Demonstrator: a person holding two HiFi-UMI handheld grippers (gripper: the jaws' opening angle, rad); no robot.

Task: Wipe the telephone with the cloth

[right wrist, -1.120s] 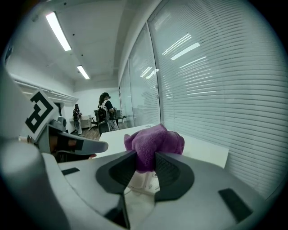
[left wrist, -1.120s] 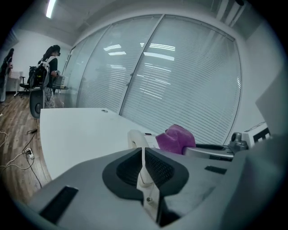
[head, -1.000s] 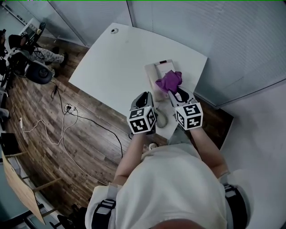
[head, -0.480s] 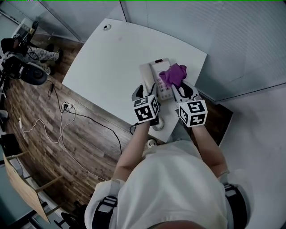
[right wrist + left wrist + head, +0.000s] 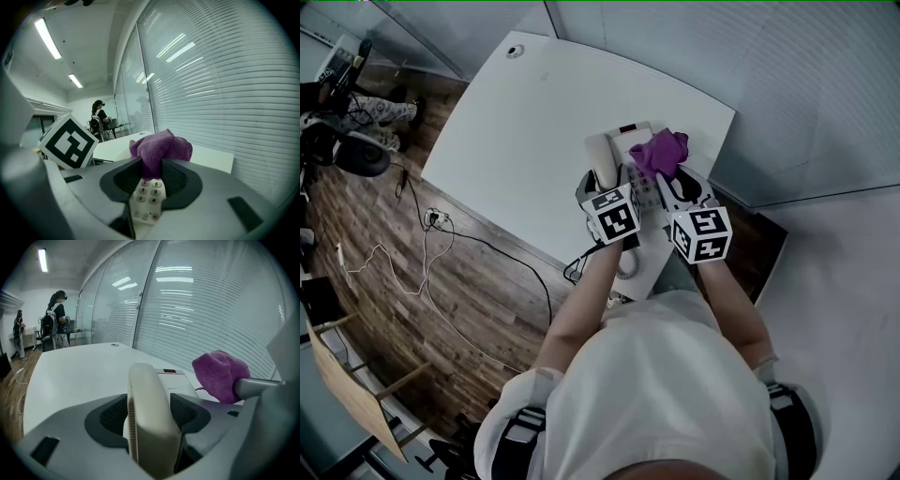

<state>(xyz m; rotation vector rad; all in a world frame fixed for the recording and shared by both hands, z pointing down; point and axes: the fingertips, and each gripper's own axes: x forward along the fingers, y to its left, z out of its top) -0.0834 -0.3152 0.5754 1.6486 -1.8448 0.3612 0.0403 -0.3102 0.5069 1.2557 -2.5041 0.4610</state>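
Near the right edge of the white table (image 5: pixel 534 103), close to the corner nearest the person, sits a cream telephone (image 5: pixel 623 142) with its handset (image 5: pixel 150 418) lying along its left side. At that handset the left gripper (image 5: pixel 604 181) reaches in from the near edge; its jaws are opening, standing wide on either side of the handset, which lies between them with a thin dark gap showing at the right pad. Just beside it, the right gripper (image 5: pixel 664 174) has its jaws closed on a bunched purple cloth (image 5: pixel 659 150), holding it over the right half of the telephone. From the right gripper view the cloth (image 5: pixel 159 147) bulges above the jaws, with the keypad (image 5: pixel 149 197) directly beneath it. A coiled cord (image 5: pixel 628 267) lies at the near edge of the table. Beyond the table's left edge, cables trail across the wooden floor (image 5: pixel 441 281).
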